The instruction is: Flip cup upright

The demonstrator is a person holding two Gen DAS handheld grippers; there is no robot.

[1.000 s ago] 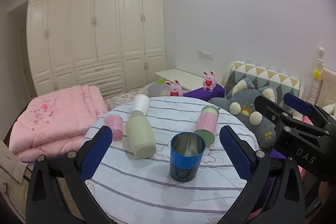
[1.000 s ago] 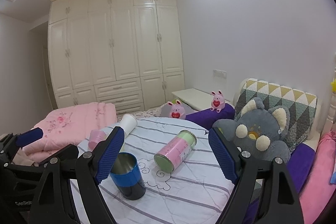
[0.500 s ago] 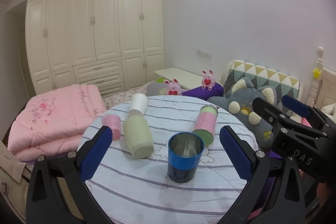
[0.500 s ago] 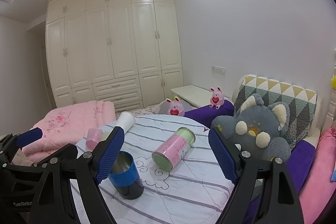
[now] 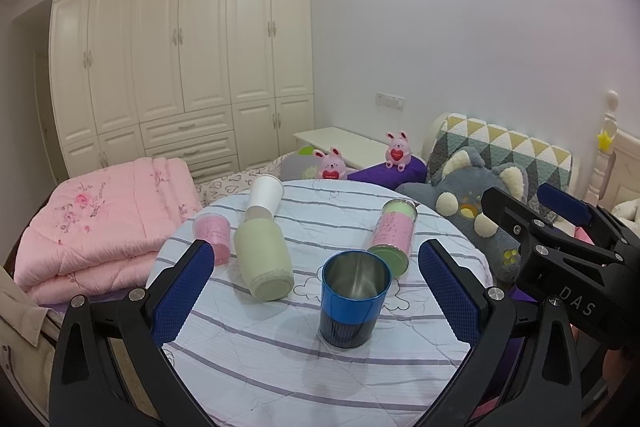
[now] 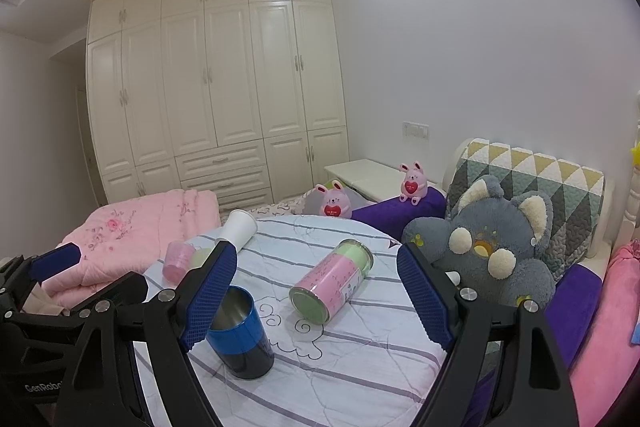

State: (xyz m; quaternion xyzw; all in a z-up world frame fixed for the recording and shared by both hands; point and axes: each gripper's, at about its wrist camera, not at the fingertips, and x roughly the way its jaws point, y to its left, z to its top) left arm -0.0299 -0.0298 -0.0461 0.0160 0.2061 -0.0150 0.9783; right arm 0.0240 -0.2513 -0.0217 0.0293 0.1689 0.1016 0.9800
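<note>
A blue metal cup (image 5: 354,299) stands upright on the round striped table (image 5: 280,359), mouth up; it also shows in the right wrist view (image 6: 240,333). A pink-and-green cup (image 5: 392,237) (image 6: 330,281) lies on its side. A pale green cup (image 5: 264,259) and a white paper cup (image 5: 264,193) (image 6: 239,229) also lie on their sides. A small pink cup (image 5: 213,237) (image 6: 179,260) stands mouth down. My left gripper (image 5: 316,295) is open and empty, with the blue cup between its fingers but apart from them. My right gripper (image 6: 316,299) is open and empty above the table.
A folded pink quilt (image 5: 96,223) lies left of the table. A grey plush toy (image 6: 496,255) and a patterned cushion (image 6: 532,183) sit at the right. Two pink bunny toys (image 5: 332,165) sit behind. White wardrobes (image 5: 180,59) fill the back wall.
Both grippers have drawn back slightly from the table; the cups look a little farther and lower in view. No cup has moved.
</note>
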